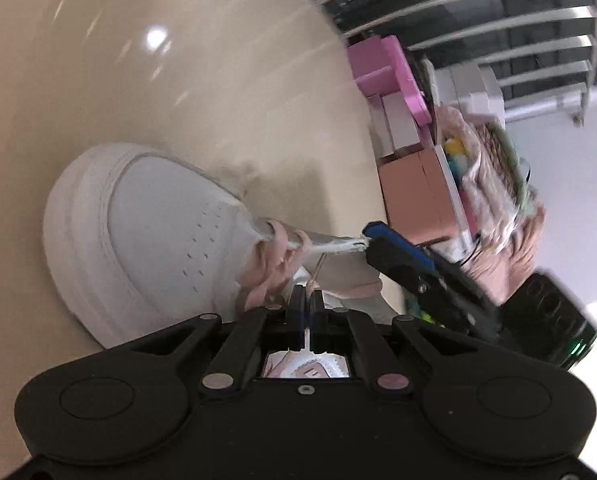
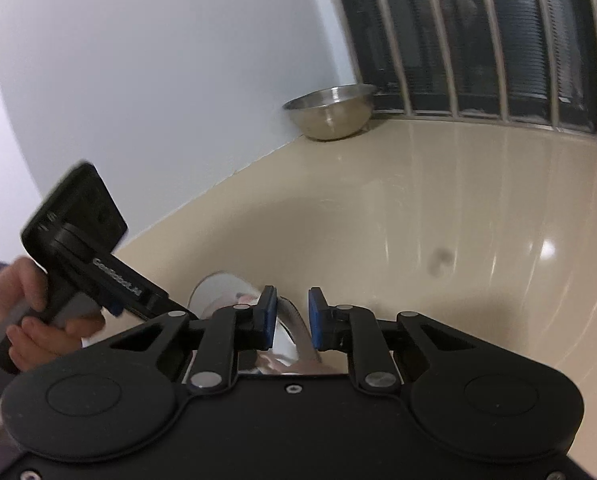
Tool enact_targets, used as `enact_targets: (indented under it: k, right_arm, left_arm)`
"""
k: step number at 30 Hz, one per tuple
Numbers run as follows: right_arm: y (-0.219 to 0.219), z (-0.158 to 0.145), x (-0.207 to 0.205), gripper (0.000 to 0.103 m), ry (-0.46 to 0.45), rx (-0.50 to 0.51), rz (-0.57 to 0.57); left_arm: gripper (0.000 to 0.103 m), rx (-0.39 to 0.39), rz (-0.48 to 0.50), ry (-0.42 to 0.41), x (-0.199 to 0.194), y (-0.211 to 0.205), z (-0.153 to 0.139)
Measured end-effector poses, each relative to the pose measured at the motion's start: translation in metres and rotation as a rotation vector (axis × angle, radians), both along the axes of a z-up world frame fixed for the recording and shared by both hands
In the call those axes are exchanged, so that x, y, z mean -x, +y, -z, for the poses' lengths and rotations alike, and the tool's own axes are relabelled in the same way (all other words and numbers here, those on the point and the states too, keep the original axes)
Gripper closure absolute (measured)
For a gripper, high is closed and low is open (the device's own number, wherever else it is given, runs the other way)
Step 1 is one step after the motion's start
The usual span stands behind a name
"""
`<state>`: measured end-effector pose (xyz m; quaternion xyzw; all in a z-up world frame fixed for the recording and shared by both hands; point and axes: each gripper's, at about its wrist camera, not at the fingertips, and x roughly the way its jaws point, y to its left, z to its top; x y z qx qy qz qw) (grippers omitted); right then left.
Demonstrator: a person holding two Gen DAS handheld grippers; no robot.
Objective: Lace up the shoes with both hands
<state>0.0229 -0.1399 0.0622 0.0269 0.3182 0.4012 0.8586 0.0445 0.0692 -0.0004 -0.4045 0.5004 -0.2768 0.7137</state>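
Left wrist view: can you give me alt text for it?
The closed left gripper pinches a thin pink lace end above a white sneaker lying on a glossy beige table. The right gripper reaches in from the right at a white lace.

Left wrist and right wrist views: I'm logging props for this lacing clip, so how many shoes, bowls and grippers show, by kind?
White shoe: 1
Steel bowl: 1
Grippers: 2, the left gripper and the right gripper
Total: 4
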Motion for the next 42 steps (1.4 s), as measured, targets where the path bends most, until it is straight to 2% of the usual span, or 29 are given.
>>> enact_targets:
  k: [7,17,22,26,36,42]
  right_arm:
    - [-0.011,0.007,-0.003,0.085,0.027,-0.062,0.046]
    - [-0.013,0.012,-0.005,0.085,0.023,-0.096,0.077]
    - [-0.014,0.016,-0.004,0.086,0.024,-0.126,0.108]
    - [-0.016,0.019,-0.004,0.086,0.031,-0.153,0.121]
    - [-0.022,0.026,0.000,0.086,0.024,-0.210,0.130]
    - [-0.026,0.030,0.001,0.086,0.029,-0.247,0.126]
  left_arm:
    - [0.099,0.117,-0.113,0.043,0.007,0.007,0.016]
    - [0.099,0.193,-0.207,0.097,0.018,0.009,0.024]
    - [0.099,0.237,-0.245,0.152,0.017,0.009,0.030]
    - [0.099,0.238,-0.255,0.195,0.013,0.009,0.030]
    - [0.099,0.147,-0.186,0.218,0.000,0.007,0.019]
    - [0.099,0.121,-0.183,0.238,-0.005,0.004,0.017]
